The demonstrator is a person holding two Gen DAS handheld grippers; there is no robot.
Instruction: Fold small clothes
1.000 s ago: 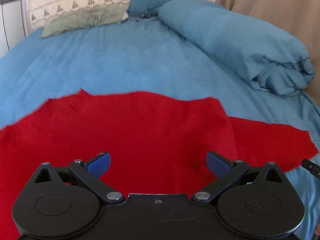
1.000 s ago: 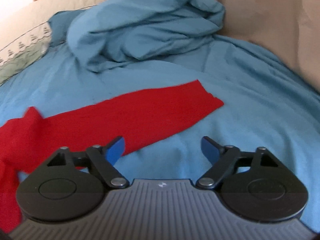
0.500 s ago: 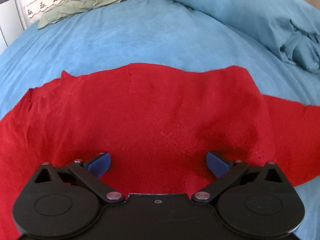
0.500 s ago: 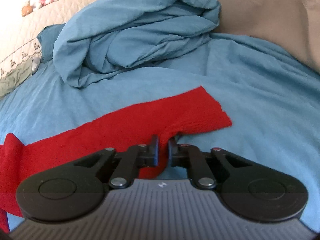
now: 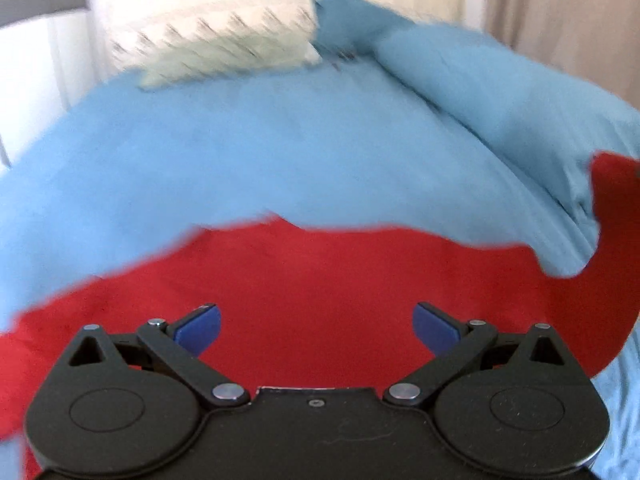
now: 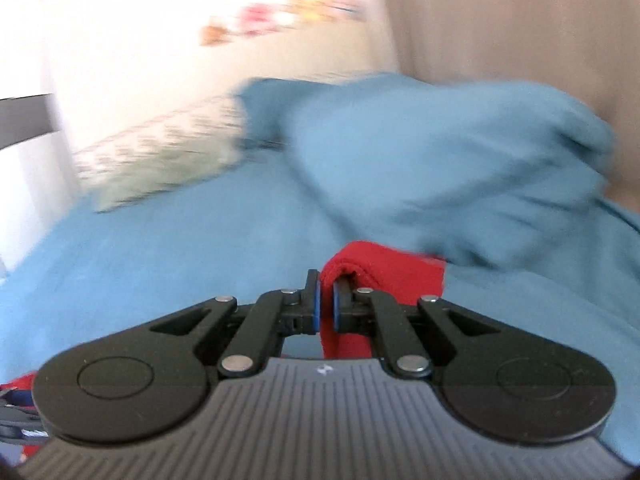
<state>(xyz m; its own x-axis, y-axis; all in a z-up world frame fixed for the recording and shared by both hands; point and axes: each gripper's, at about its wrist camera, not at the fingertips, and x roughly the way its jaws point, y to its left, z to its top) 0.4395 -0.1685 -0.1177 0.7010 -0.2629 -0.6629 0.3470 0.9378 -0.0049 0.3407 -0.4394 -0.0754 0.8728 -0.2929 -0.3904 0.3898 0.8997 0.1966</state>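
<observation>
two grippers | right gripper [image 6: 326, 306] pinches red garment [image 5: 340, 300] sleeve, lower centre | left gripper [image 5: 316, 326] wide open, empty | step: sleeve fold | next: you carry it inward

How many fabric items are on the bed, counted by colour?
Red: 1, the red garment, one end pinched in the right gripper.
Blue: 2, the bunched duvet and the pillow.
Pale green: 1, the cloth near the headboard.
Total: 4.
</observation>
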